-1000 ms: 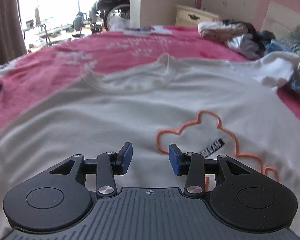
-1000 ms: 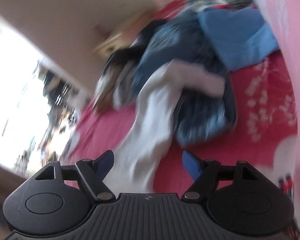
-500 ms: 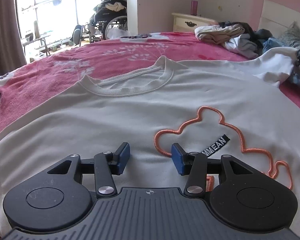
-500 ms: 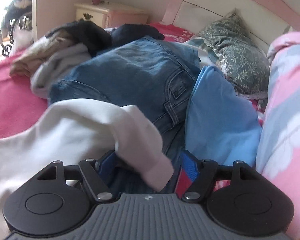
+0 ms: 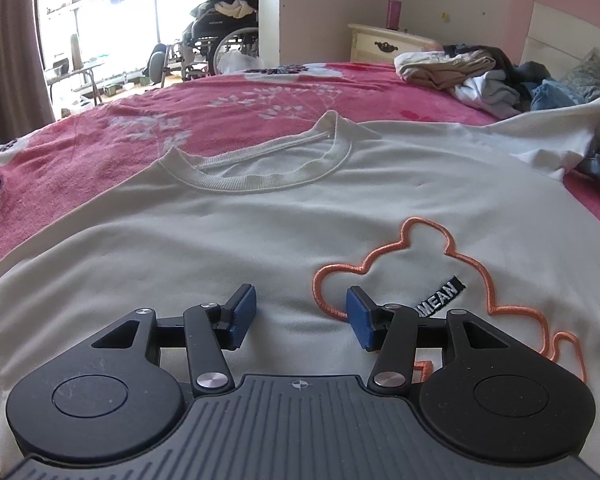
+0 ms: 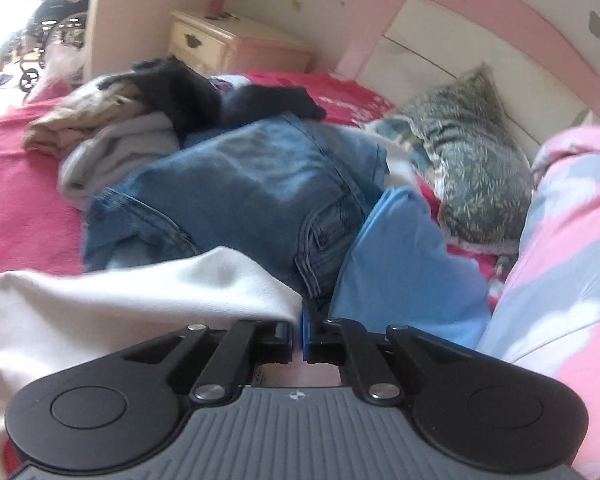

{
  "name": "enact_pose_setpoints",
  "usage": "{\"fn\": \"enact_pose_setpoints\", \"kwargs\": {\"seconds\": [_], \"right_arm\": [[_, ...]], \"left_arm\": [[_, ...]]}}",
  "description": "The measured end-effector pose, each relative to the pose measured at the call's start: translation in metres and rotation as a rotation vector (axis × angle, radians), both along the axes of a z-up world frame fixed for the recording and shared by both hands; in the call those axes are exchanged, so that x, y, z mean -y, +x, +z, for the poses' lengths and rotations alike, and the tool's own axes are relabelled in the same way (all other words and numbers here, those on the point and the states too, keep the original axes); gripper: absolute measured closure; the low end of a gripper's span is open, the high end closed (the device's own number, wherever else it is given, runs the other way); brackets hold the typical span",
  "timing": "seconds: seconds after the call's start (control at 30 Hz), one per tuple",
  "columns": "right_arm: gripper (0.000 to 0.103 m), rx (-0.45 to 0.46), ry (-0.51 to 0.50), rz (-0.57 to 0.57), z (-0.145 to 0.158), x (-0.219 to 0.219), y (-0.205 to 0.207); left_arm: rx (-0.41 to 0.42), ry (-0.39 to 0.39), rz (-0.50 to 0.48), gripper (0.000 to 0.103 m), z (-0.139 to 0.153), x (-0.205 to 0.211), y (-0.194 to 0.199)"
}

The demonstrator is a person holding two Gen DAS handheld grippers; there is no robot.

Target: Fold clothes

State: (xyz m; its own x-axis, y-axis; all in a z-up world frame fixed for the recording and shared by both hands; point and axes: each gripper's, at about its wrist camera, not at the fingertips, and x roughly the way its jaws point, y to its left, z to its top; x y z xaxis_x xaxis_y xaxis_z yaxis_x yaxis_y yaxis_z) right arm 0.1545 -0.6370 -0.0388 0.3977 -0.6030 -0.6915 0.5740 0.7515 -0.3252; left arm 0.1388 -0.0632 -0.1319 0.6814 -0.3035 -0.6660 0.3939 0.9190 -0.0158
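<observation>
Right gripper: jaws were pinched together on the sleeve end of the cream sweatshirt, toward the headboard end of the bed.
Left gripper: jaws stood about half apart and were opening, over the sweatshirt's chest with nothing between them; whether the pads touched the cloth could not be told.
Sweatshirt: lay face up and spread flat across the middle of the red bedspread, collar toward the bed's far edge, orange outline motif showing.
Progress: judged early; the garment was laid out and one sleeve was gripped, but no fold showed yet. Both sleeves and the body were left to fold.
Around it: jeans and a pile of unfolded clothes lay just beyond the gripped sleeve, near the pillow.
</observation>
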Motion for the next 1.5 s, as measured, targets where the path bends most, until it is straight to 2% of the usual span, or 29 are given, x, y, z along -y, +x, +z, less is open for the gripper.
{"fn": "enact_pose_setpoints", "kwargs": {"seconds": [0.2, 0.37, 0.47, 0.6, 0.73, 0.77, 0.83, 0.87, 0.9, 0.97, 1.0, 1.07, 1.23, 1.33, 1.4, 1.5], "right_arm": [[0.099, -0.046, 0.013, 0.167, 0.061, -0.055, -0.011], [0.099, -0.133, 0.095, 0.301, 0.105, -0.127, -0.026], [0.099, -0.199, 0.165, 0.391, 0.114, -0.177, -0.037], [0.099, -0.275, 0.256, 0.499, 0.094, -0.248, -0.052], [0.097, -0.328, 0.381, 0.566, 0.043, -0.310, -0.066], [0.095, -0.337, 0.412, 0.573, 0.029, -0.323, -0.070], [0.078, -0.343, 0.464, 0.581, 0.004, -0.343, -0.078], [0.065, -0.327, 0.493, 0.580, -0.004, -0.350, -0.084], [0.060, -0.312, 0.521, 0.578, -0.012, -0.357, -0.090], [0.055, -0.261, 0.584, 0.576, -0.021, -0.365, -0.102], [0.048, -0.222, 0.608, 0.567, -0.020, -0.365, -0.109], [0.042, -0.141, 0.667, 0.546, -0.015, -0.362, -0.125], [0.041, 0.084, 0.843, 0.449, -0.005, -0.329, -0.169], [0.041, 0.227, 0.930, 0.297, -0.014, -0.295, -0.189], [0.041, 0.277, 1.004, 0.195, -0.027, -0.274, -0.192], [0.040, 0.314, 1.107, 0.122, -0.049, -0.257, -0.188]], "left_arm": [[-0.036, -0.028, 0.015, 0.053, 0.002, -0.003, 0.006], [-0.066, -0.049, 0.015, 0.053, 0.005, -0.007, 0.010], [-0.077, -0.057, 0.006, 0.053, 0.009, -0.010, 0.007], [-0.093, -0.108, -0.026, 0.053, 0.025, -0.021, -0.010], [-0.116, -0.153, -0.061, 0.053, 0.039, -0.030, -0.030], [-0.129, -0.168, -0.068, 0.053, 0.041, -0.032, -0.034], [-0.159, -0.193, -0.073, 0.053, 0.042, -0.037, -0.042], [-0.173, -0.205, -0.076, 0.053, 0.043, -0.039, -0.046], [-0.188, -0.217, -0.078, 0.053, 0.043, -0.041, -0.049], [-0.218, -0.241, -0.082, 0.053, 0.043, -0.045, -0.057], [-0.230, -0.250, -0.083, 0.053, 0.043, -0.046, -0.059], [-0.256, -0.270, -0.088, 0.053, 0.043, -0.046, -0.062], [-0.349, -0.393, -0.107, 0.053, 0.043, -0.043, -0.059], [-0.396, -0.435, -0.124, 0.053, 0.042, -0.033, -0.057], [-0.409, -0.444, -0.137, 0.053, 0.042, -0.026, -0.059], [-0.421, -0.459, -0.152, 0.053, 0.041, -0.015, -0.068]]}}
